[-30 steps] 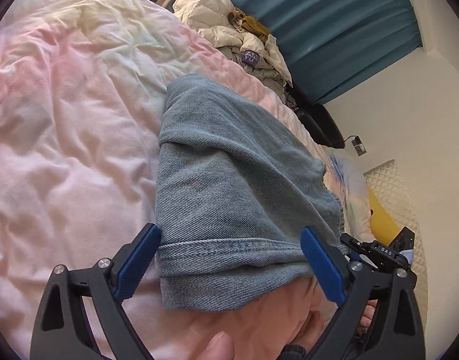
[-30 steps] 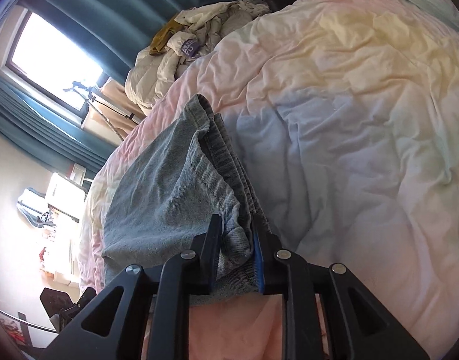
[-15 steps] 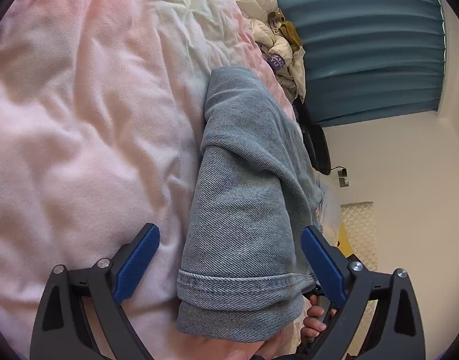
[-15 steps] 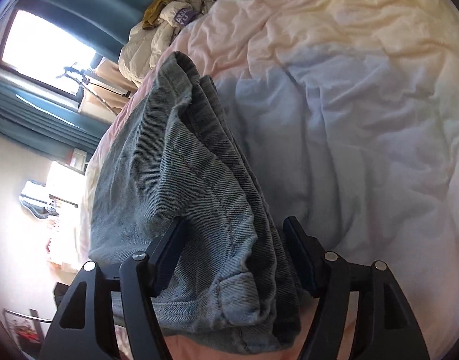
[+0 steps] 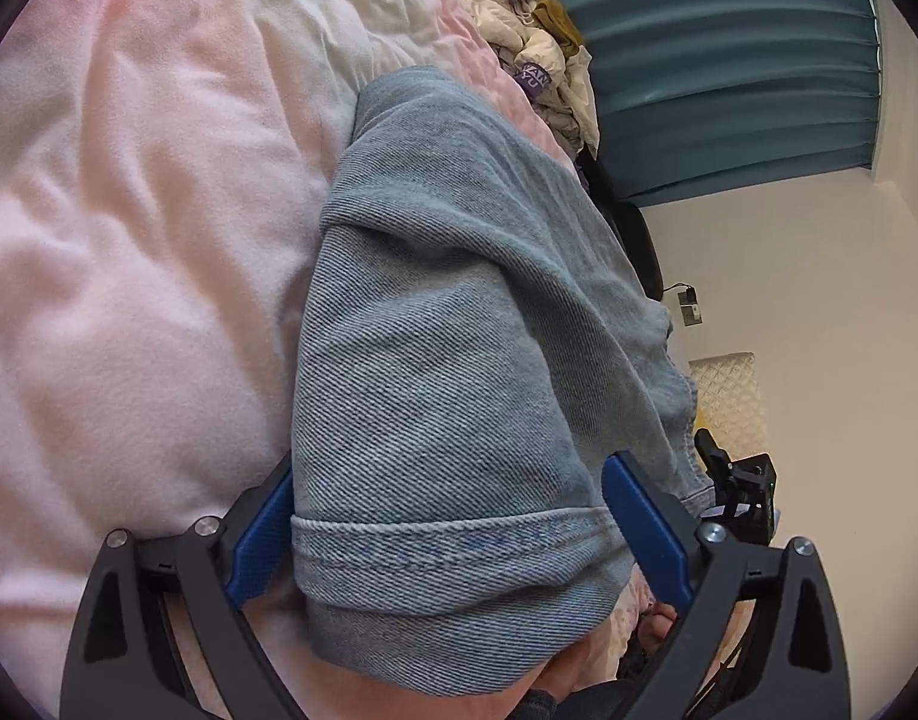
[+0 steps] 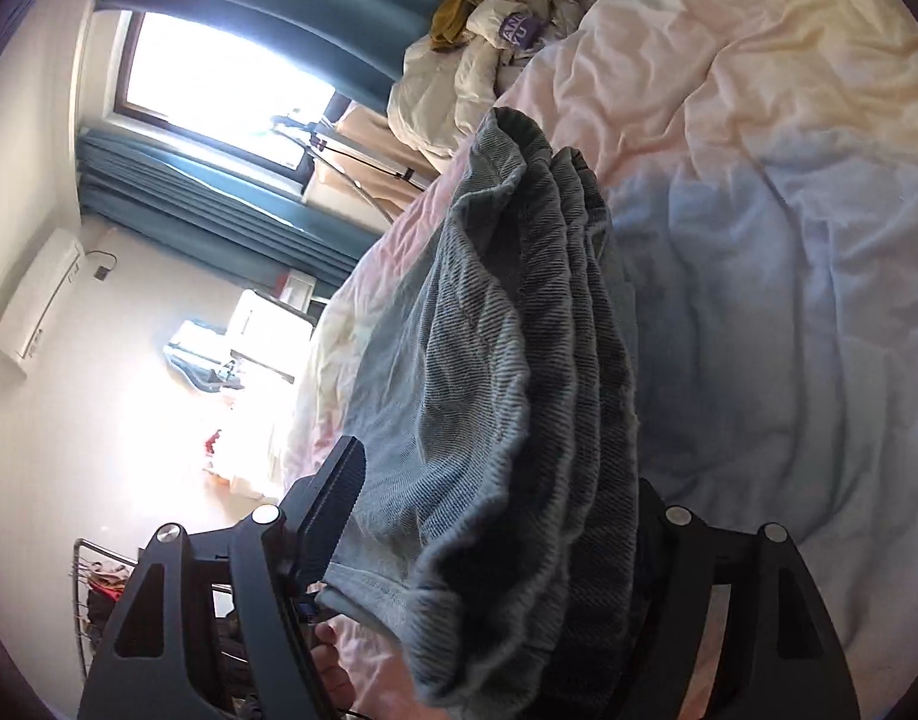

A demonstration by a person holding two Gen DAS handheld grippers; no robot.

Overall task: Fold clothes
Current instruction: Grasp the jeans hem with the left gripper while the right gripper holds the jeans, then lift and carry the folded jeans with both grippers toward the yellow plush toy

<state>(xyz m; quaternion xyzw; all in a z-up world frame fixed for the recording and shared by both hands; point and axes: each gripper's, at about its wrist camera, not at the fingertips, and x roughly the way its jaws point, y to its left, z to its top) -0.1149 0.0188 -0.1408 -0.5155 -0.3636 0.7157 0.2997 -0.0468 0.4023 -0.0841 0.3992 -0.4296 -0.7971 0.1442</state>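
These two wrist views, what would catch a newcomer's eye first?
The folded blue jeans fill the middle of both views, lying on a pink duvet. The left gripper and right gripper each straddle the denim with jaws wide. Beyond, a heap of pale clothes sits before teal curtains.

Right pad hidden behind folded jeans (image 6: 519, 390)

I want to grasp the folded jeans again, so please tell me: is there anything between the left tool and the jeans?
Nothing visible. The folded jeans already lie between the open fingers of the left tool, on the pink duvet.
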